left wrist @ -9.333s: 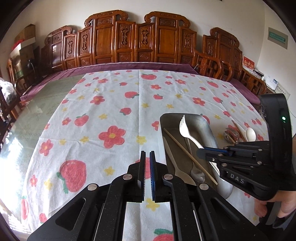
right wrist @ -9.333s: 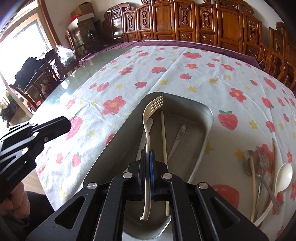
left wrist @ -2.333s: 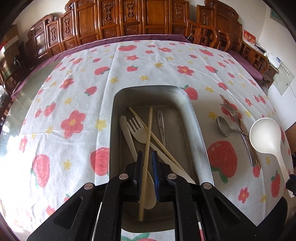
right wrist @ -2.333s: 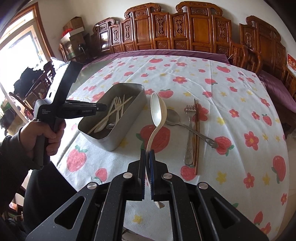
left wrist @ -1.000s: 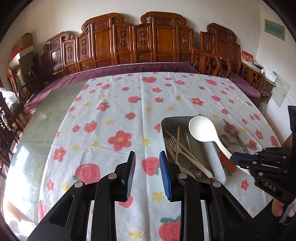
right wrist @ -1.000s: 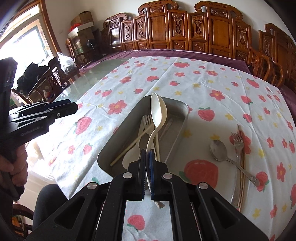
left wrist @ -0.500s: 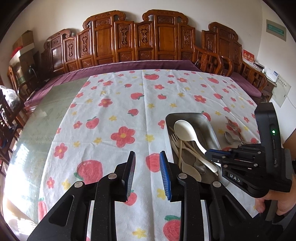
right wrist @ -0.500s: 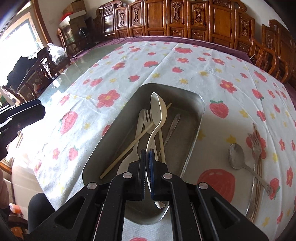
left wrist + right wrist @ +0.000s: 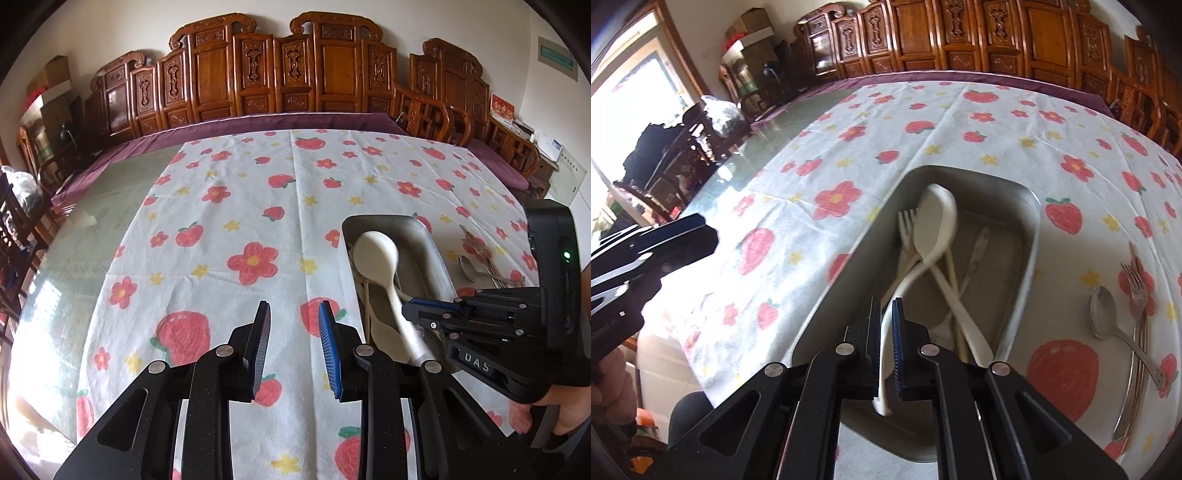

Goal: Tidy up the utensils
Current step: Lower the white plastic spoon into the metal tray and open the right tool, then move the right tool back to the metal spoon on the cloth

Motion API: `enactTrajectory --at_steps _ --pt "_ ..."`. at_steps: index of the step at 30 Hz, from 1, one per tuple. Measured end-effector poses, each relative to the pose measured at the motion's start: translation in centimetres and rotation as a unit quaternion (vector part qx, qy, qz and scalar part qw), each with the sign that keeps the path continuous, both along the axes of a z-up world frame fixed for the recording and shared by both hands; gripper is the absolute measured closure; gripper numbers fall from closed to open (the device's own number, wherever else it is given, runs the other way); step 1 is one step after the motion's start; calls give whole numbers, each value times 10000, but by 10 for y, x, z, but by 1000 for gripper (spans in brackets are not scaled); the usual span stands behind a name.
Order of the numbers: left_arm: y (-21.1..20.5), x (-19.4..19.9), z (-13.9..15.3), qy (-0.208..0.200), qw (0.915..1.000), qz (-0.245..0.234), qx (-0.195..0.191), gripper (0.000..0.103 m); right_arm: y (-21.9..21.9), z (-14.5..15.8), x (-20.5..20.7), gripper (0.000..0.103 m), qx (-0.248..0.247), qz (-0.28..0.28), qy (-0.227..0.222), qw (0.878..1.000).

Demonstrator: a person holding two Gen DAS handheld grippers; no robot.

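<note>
A metal tray (image 9: 1030,258) on the flowered tablecloth holds a cream fork, a chopstick and other cream utensils. My right gripper (image 9: 886,314) is over the tray's near end, its jaws slightly parted around the handle of a cream plastic spoon (image 9: 932,221); the spoon is blurred and tilts into the tray. In the left wrist view the spoon (image 9: 378,254) lies in the tray (image 9: 432,243), with my right gripper (image 9: 413,314) at its handle. My left gripper (image 9: 293,336) is open and empty, above the cloth left of the tray.
A metal spoon (image 9: 1102,314), a metal fork (image 9: 1136,284) and dark chopsticks lie on the cloth right of the tray. Carved wooden chairs (image 9: 258,85) line the table's far side. Bare glass tabletop (image 9: 66,251) lies to the left.
My right gripper has lowered toward the tray and its jaws have parted slightly; the spoon has tipped down into the tray. My left gripper stays open in place.
</note>
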State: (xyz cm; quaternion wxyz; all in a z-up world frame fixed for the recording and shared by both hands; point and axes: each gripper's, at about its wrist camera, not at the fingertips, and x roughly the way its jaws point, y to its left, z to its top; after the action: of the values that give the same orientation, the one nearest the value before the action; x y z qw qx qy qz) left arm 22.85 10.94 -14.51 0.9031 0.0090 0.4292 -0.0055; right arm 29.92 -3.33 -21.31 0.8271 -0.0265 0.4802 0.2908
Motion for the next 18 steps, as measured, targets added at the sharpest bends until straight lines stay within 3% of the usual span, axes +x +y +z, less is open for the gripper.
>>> enactTrajectory --at_steps 8,17,18 --pt "-12 -2 2 -9 10000 -93 -29 77 -24 20 -14 95 22 12 -364 9993" --pt "-57 -2 2 -33 9990 -428 -145 67 -124 33 -29 95 -211 -341 -816 9959" --pt "-62 -2 2 -36 9988 -461 -163 65 -138 32 -29 90 -231 -415 -823 9955"
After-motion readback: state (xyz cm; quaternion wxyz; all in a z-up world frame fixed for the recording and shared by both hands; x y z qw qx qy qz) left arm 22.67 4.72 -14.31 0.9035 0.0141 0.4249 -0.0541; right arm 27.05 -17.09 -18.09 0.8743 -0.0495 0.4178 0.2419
